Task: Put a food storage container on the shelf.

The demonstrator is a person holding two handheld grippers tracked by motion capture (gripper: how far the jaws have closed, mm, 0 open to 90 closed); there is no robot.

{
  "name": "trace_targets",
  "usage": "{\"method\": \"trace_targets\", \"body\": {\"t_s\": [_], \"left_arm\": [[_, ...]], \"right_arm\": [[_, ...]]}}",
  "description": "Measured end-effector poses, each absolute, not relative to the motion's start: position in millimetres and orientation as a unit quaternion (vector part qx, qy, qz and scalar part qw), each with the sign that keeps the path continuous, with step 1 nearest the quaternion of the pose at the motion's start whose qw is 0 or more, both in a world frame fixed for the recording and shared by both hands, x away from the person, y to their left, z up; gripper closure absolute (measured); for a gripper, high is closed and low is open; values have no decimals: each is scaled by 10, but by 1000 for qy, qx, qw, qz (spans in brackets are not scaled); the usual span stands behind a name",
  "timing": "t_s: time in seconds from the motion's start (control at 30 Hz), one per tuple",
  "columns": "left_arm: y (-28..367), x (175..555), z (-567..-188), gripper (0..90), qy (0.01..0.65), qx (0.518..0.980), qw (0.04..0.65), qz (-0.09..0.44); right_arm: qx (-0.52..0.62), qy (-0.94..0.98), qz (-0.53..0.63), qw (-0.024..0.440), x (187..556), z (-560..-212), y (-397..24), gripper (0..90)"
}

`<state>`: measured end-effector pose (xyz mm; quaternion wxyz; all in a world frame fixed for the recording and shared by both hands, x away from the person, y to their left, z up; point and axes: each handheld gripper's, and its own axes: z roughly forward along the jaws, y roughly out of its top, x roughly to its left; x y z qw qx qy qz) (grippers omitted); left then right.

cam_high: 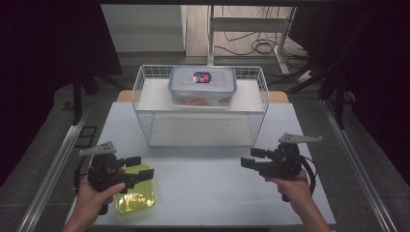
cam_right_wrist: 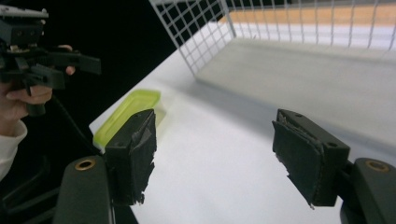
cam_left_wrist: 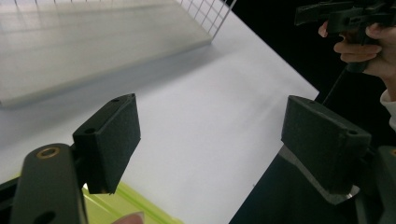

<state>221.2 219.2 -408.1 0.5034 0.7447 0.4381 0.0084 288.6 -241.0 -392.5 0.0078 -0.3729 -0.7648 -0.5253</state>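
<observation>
Here, the left gripper hovers over a yellow-green lid at the table's seven o'clock corner, jaws apart and empty. The right gripper hangs at four o'clock, jaws likewise apart, gripping nothing. A wire basket stands at twelve o'clock.

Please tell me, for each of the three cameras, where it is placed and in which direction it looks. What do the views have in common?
High view: above the person's side, looking forward and down on the white table and wire basket; both hands show.
Left gripper view: rides the left gripper, looking past its open fingers across the table toward the right gripper.
Right gripper view: rides the right gripper, looking across the table toward the left gripper.
Shared: all three show the green lid.
</observation>
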Motion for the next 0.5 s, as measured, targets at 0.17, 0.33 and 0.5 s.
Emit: {"method": "trace_targets", "body": {"t_s": [0.17,0.33,0.5], "left_arm": [[2157,2192,-4195,200,442,753,488,9],[2154,2197,-4227,205,443,758,479,15],[2168,2204,-4239,201,440,758,481,13]], "right_arm": [[-373,-770,-518,12,2835,-4063,-2413,304],[-375,-773,-511,11,2833,-4107,-2406,304],[-376,-774,-509,11,2798,-4132,-2399,304]]}}
